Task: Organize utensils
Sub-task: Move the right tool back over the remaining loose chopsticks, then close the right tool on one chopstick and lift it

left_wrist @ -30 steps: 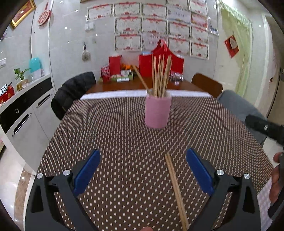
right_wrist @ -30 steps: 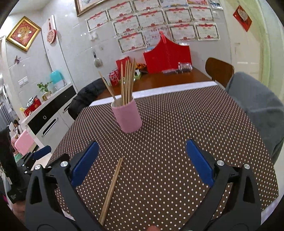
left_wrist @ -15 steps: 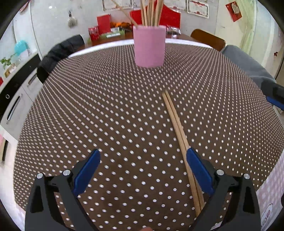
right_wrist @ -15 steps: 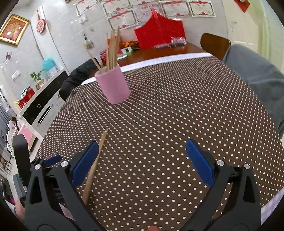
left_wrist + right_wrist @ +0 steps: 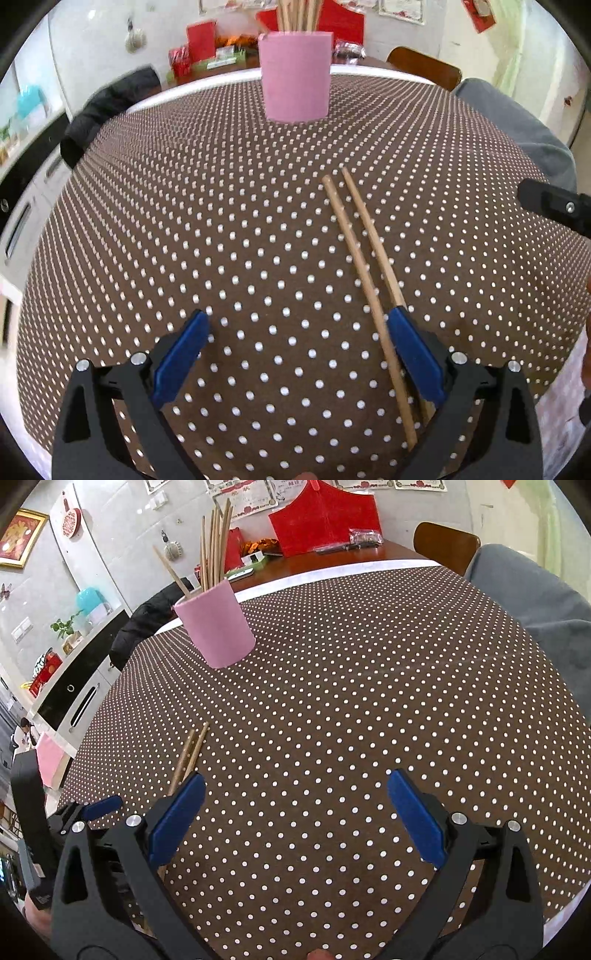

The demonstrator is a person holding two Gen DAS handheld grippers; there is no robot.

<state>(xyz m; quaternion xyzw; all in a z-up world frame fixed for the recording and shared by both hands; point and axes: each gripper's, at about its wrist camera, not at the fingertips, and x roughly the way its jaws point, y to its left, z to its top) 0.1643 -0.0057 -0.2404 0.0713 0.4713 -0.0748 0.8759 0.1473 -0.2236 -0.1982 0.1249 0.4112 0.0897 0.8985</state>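
A pair of wooden chopsticks (image 5: pixel 364 266) lies flat on the brown dotted tablecloth (image 5: pixel 221 221). One runs just inside the right blue pad of my open left gripper (image 5: pixel 297 328); the other passes under that pad. A pink cup (image 5: pixel 293 75) holding several upright chopsticks stands farther back, apart from both grippers. In the right wrist view the same pair of chopsticks (image 5: pixel 190 755) lies at the lower left, partly behind the left pad of my open right gripper (image 5: pixel 295 797), which holds nothing. The pink cup (image 5: pixel 216 626) stands up and to the left.
A dark jacket hangs over a chair (image 5: pixel 103 110) at the table's left. A grey-draped chair (image 5: pixel 535 602) sits at the right edge. Red boxes and bags (image 5: pixel 325 522) crowd the wooden table's far end. The right gripper's body (image 5: pixel 554 206) shows at the left wrist view's right edge.
My left gripper has dropped low over the table and moved forward, so the chopsticks now reach its right pad. The right gripper has also tilted down toward the cloth.
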